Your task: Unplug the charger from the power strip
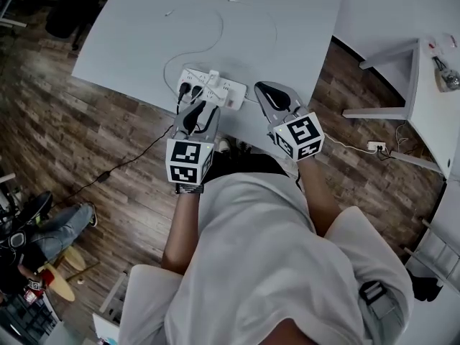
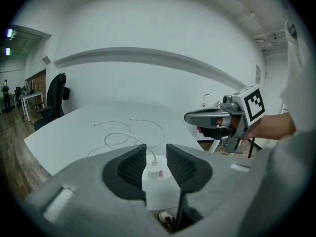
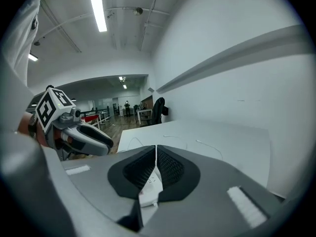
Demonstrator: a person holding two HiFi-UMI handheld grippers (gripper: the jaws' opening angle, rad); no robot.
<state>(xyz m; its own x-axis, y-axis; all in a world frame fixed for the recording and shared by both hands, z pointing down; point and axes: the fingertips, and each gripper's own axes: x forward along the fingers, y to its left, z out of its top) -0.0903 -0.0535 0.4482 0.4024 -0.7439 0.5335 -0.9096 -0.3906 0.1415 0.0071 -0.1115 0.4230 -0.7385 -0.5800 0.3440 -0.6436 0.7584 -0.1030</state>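
A white power strip (image 1: pixel 224 90) lies near the front edge of the white table (image 1: pixel 144 34), with black plugs at its left end and a white charger (image 1: pixel 213 77) standing in it. My left gripper (image 1: pixel 191 111) hovers just before the strip. In the left gripper view its jaws (image 2: pixel 156 150) stand open, and the charger (image 2: pixel 157 174) with its white cable (image 2: pixel 123 132) shows in the gap, untouched. My right gripper (image 1: pixel 263 88) hangs beside the strip's right end. Its jaws (image 3: pixel 156 150) are shut with nothing in them, and the strip (image 3: pixel 149 189) lies below them.
Loose white cables (image 1: pixel 215 27) loop over the table behind the strip. A black cord (image 1: pixel 122 164) runs across the wooden floor at left. A second white table (image 1: pixel 431 85) stands at right, with a small socket block (image 1: pixel 376 146) on the floor near it. A seated person (image 1: pixel 43 228) is at far left.
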